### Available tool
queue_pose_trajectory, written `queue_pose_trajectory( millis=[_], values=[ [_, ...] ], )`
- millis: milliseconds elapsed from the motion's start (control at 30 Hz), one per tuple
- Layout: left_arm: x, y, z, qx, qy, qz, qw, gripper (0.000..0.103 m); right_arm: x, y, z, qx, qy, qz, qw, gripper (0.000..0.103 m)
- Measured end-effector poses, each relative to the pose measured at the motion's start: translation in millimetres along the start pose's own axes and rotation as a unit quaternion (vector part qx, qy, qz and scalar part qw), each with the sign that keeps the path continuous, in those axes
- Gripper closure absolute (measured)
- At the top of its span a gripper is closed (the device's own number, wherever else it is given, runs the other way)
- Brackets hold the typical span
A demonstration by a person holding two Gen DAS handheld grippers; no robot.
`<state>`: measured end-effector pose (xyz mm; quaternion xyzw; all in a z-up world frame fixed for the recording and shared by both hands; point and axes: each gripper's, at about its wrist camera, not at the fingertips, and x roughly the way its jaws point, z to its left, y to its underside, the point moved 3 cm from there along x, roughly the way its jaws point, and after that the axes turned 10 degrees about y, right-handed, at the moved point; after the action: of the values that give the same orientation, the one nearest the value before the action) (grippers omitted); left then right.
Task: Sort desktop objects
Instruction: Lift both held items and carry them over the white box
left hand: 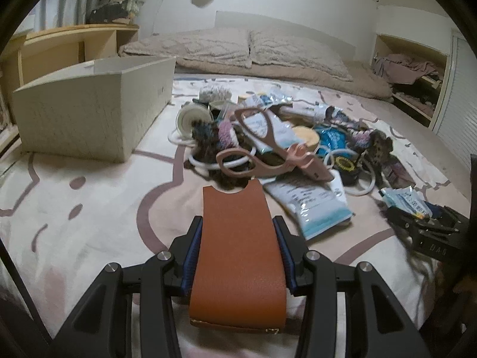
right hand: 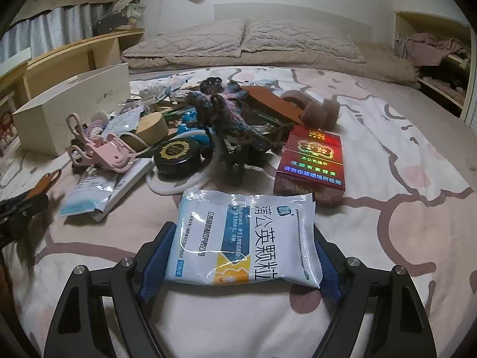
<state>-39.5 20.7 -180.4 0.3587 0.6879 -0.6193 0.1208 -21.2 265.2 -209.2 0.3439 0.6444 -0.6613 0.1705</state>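
Note:
My left gripper point(left hand: 237, 232) is shut on a brown leather case point(left hand: 237, 253) and holds it above the bedsheet, short of the pile. My right gripper point(right hand: 243, 238) is shut on a white and blue medicine sachet point(right hand: 244, 235), held near the sheet. The pile of objects point(left hand: 268, 137) lies ahead: a pink clip point(left hand: 268, 152), white cable, knitted pieces, sachets, a round black tin point(right hand: 177, 156), a wooden lid point(right hand: 149, 131) and a red cigarette box point(right hand: 311, 161). The right gripper also shows in the left wrist view point(left hand: 429, 226), and the left in the right wrist view point(right hand: 26, 203).
An open beige box point(left hand: 89, 113) stands on the bed to the left of the pile. Pillows point(left hand: 238, 47) lie at the head of the bed. Wooden shelves point(left hand: 59, 44) stand at the left, a wall niche with clothes point(left hand: 408, 68) at the right.

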Motion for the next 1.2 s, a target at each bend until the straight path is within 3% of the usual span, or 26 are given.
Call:
queue_pose_trajectory(
  millis=[300, 733, 1200],
  values=[
    [-34, -28, -25, 0.016, 0.004, -0.03, 0.9994, 0.058, -25, -8, -5, 0.006, -0.02, -0.009, 1.0, 0.019],
    [-82, -97, -63, 0.036, 0.018, -0.079, 0.9961, 0.058, -80, -47, -16, -0.007, -0.03, -0.067, 0.997, 0.019],
    [-130, -151, -76, 0.038, 0.02, -0.079, 0.9959, 0.058, -124, -110, -11, -0.025, -0.073, -0.109, 0.991, 0.019]
  ],
)
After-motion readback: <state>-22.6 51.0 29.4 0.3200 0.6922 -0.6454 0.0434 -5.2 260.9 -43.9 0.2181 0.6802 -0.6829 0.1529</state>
